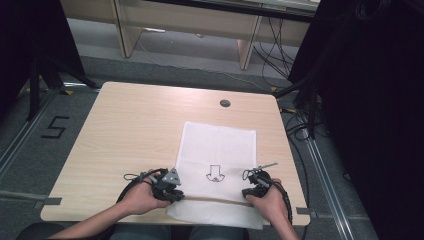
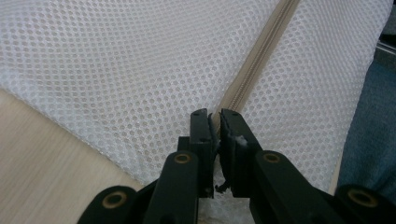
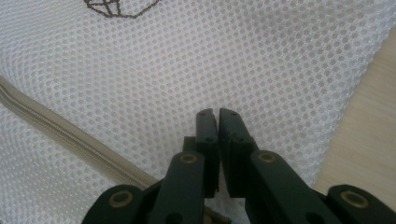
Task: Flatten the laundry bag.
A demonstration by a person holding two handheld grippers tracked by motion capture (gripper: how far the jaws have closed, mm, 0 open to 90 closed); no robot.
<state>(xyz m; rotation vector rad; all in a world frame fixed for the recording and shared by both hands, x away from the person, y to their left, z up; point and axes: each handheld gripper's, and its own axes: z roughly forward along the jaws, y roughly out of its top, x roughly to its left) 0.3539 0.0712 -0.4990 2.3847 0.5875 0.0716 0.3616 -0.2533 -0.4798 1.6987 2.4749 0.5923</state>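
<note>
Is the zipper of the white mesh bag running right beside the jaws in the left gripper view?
Yes, the beige zipper runs across the white mesh bag up to the left gripper.

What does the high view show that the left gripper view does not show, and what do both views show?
The high view alone shows the whole light wooden table, the round dark grommet in it, the dark outline print on the bag, both hands, the right gripper, and the grey floor with cables.

The left gripper view alone shows close detail: the beige zipper running up the mesh, and the left gripper shut, its jaws nearly together at the zipper.

Both show the white mesh laundry bag lying flat on the table.
</note>
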